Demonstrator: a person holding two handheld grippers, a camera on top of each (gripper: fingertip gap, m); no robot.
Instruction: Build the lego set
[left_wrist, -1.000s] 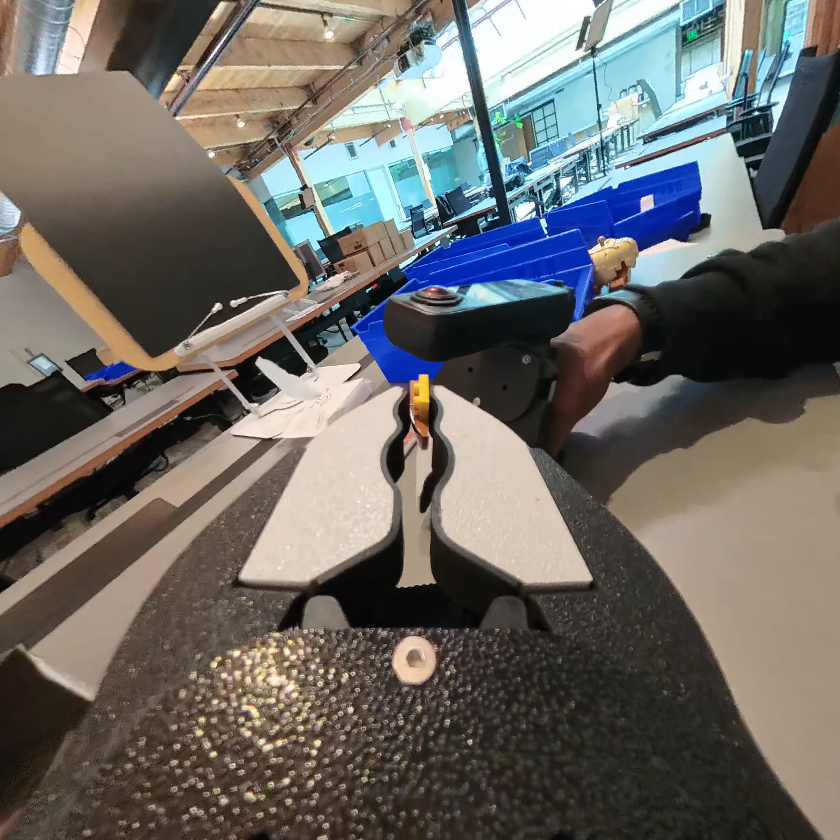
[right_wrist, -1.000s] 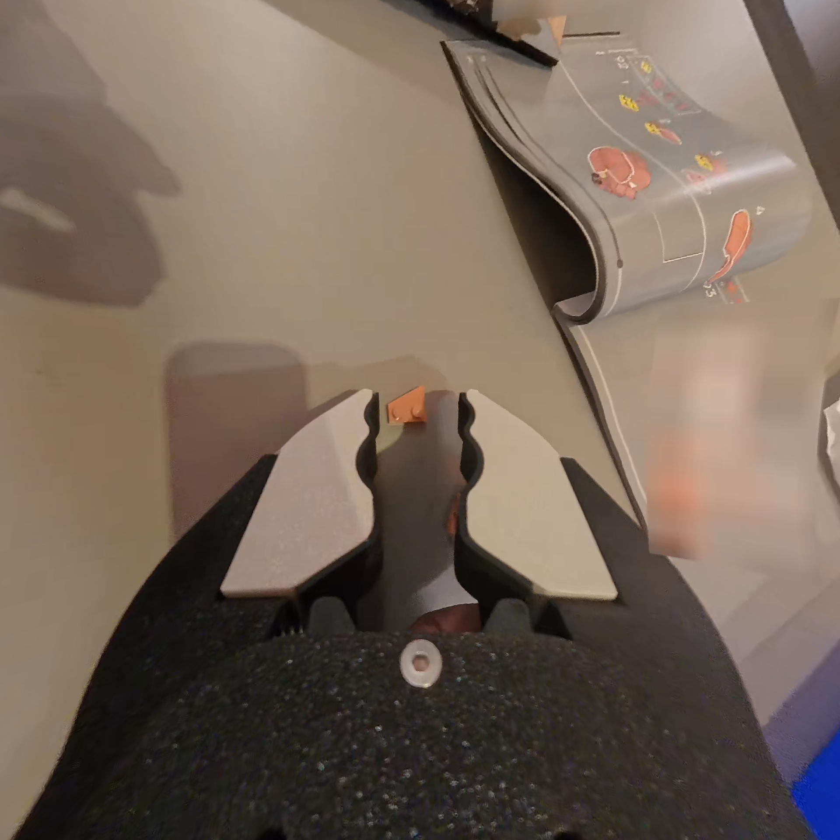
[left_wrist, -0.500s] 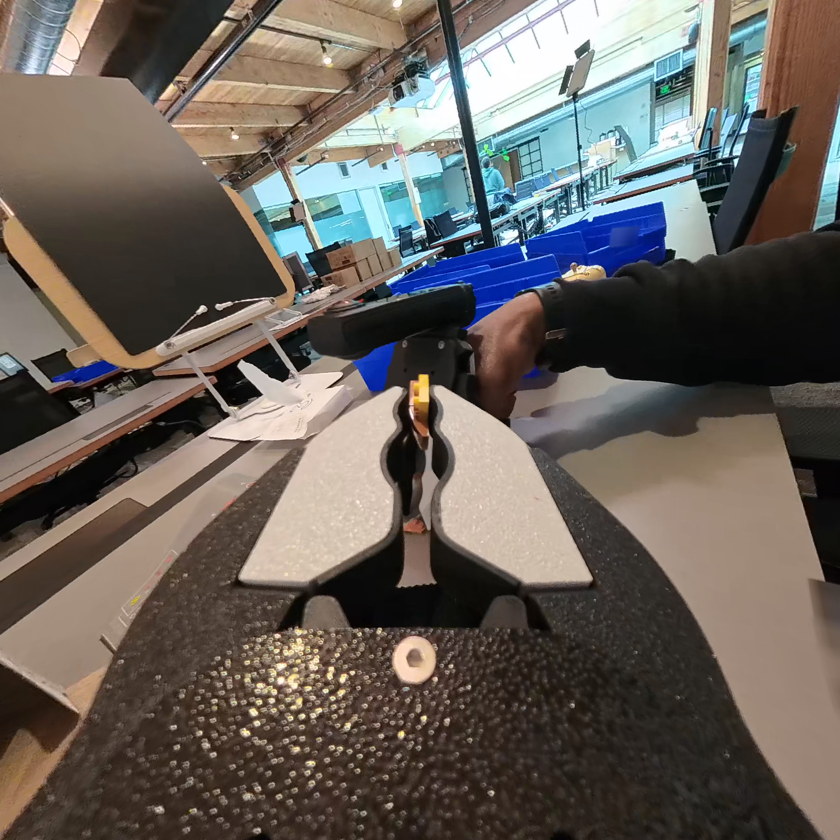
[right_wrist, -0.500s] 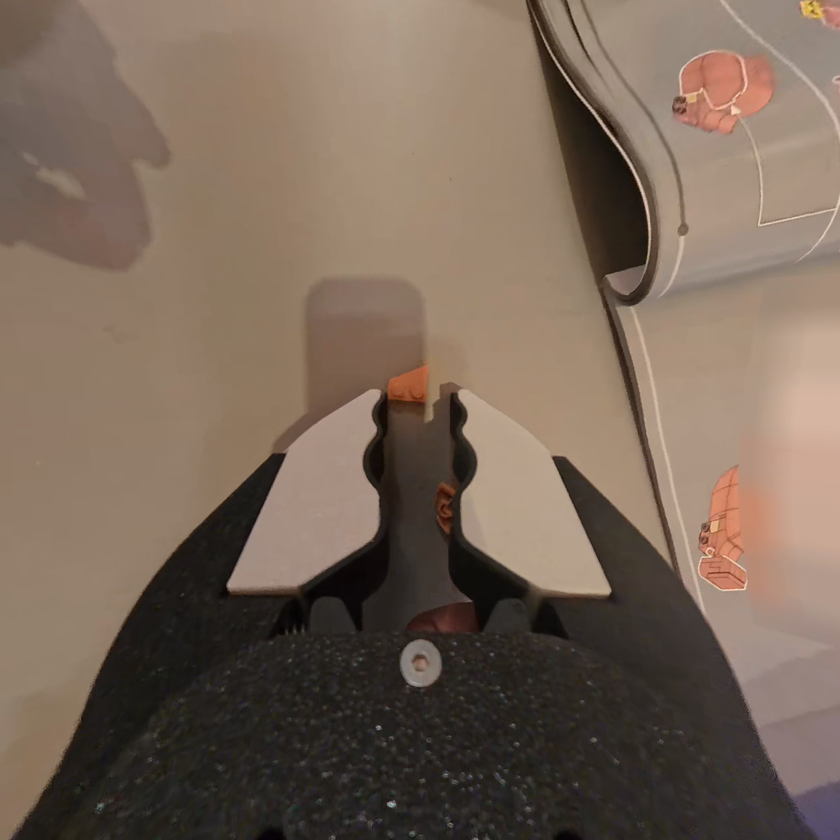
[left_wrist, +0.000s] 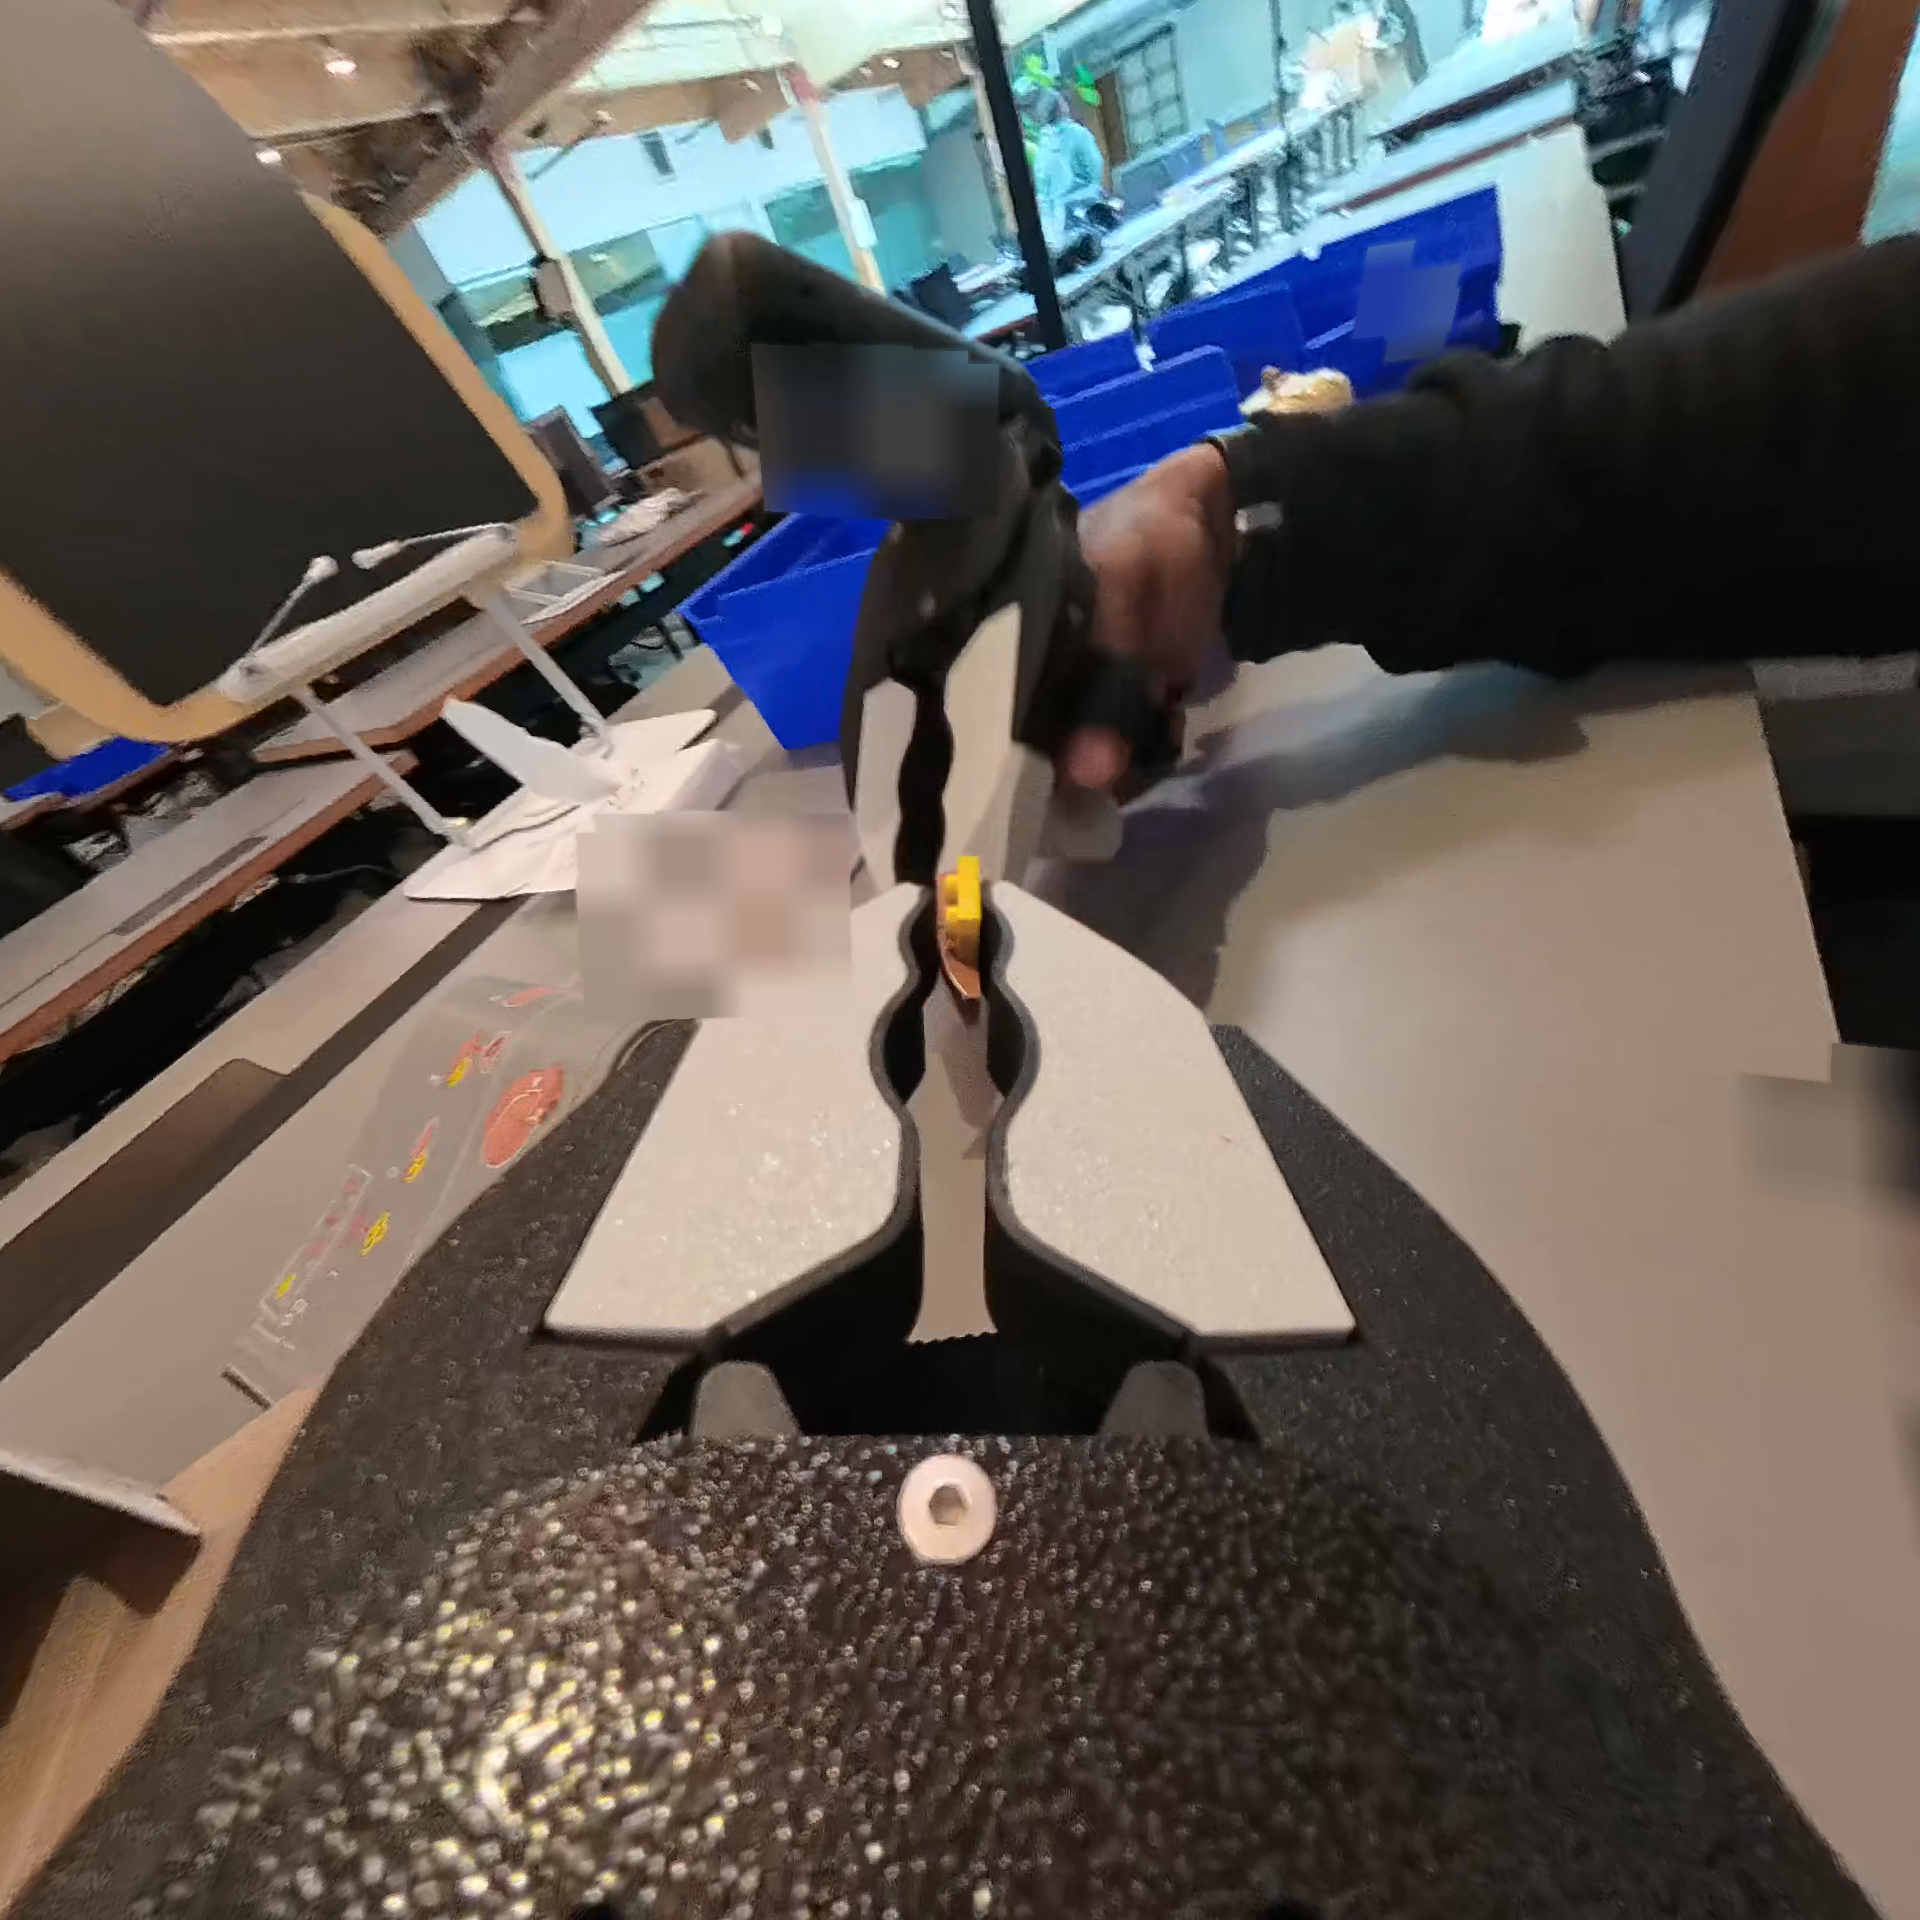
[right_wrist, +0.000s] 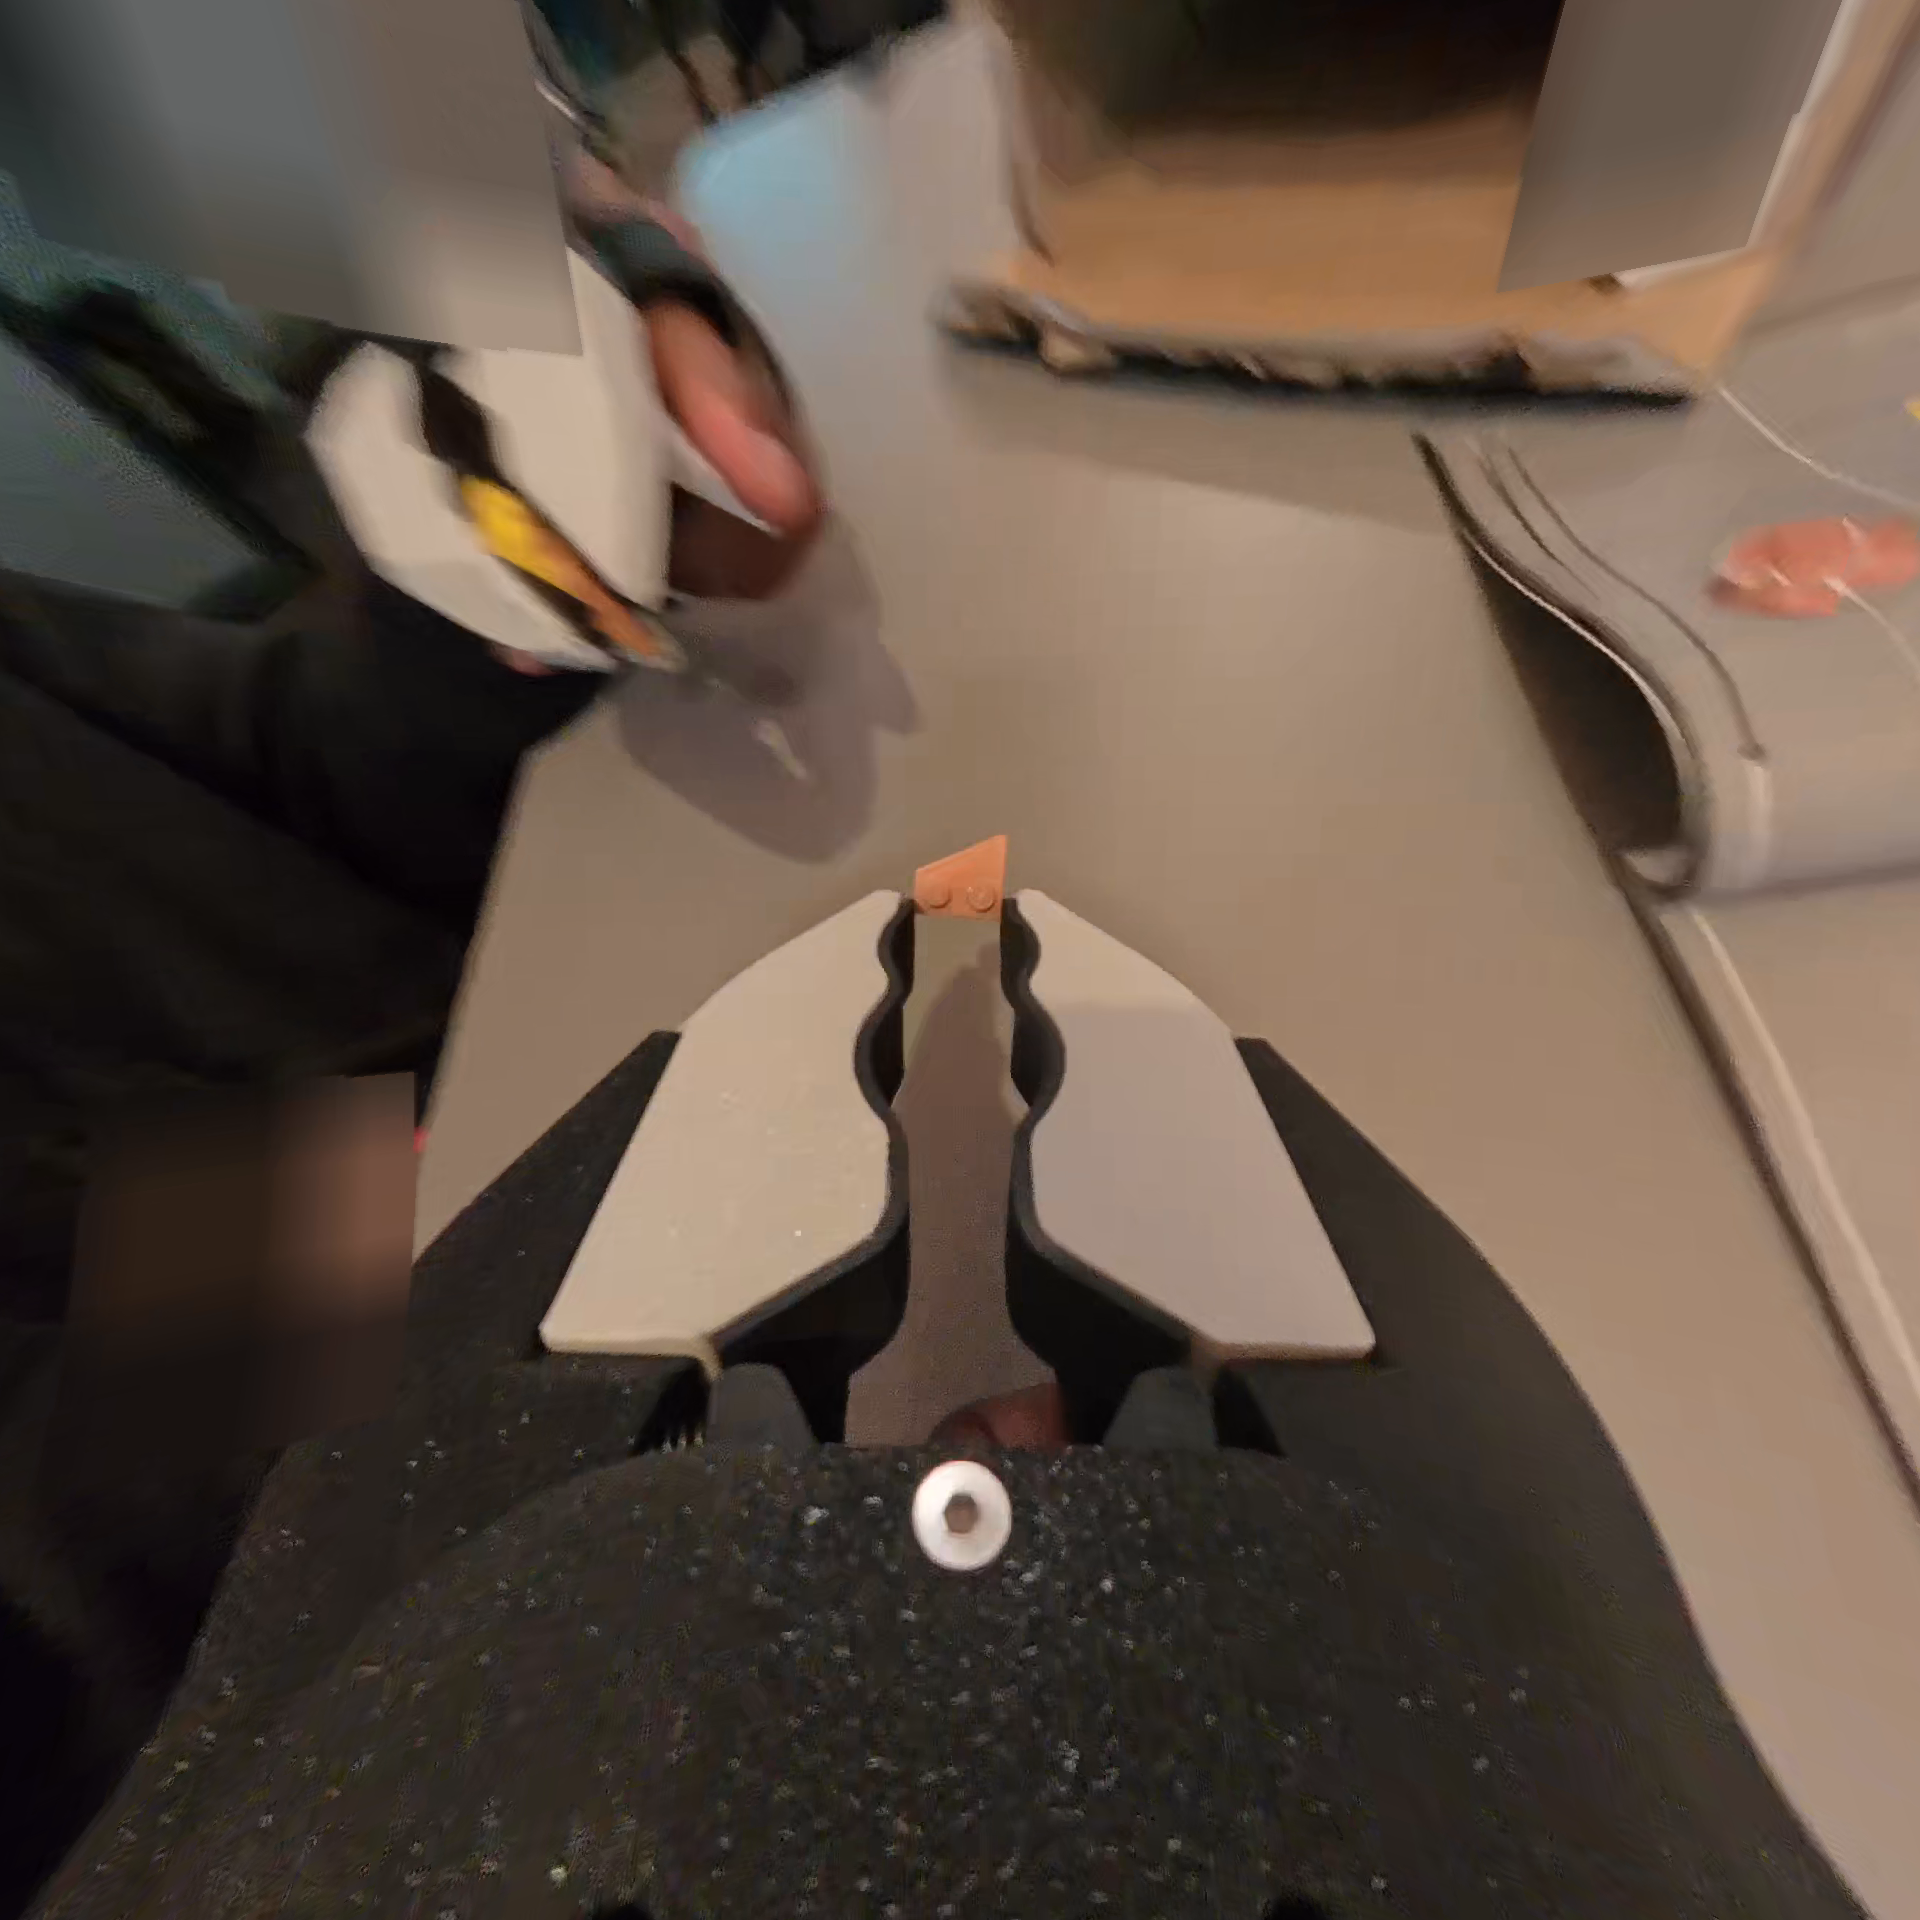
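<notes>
A grey table (right_wrist: 1195, 644) spreads under both grippers, with a curled booklet (right_wrist: 1704, 810) at its right edge. The left gripper (left_wrist: 954, 914) is narrowed on a yellow-and-orange brick piece (left_wrist: 961, 920), held above the table. The right gripper (right_wrist: 961, 906) pinches a small orange wedge plate (right_wrist: 964, 881) at its fingertips, near the table's middle

The right gripper (right_wrist: 958, 902) is closing its jaws onto the orange wedge plate (right_wrist: 963, 879), which now sits pinched at the fingertips and raised off the table (right_wrist: 1195, 665) instead of lying ahead of them. It is also swinging up, tips pointing down just ahead of the left gripper (left_wrist: 953, 902).
</notes>
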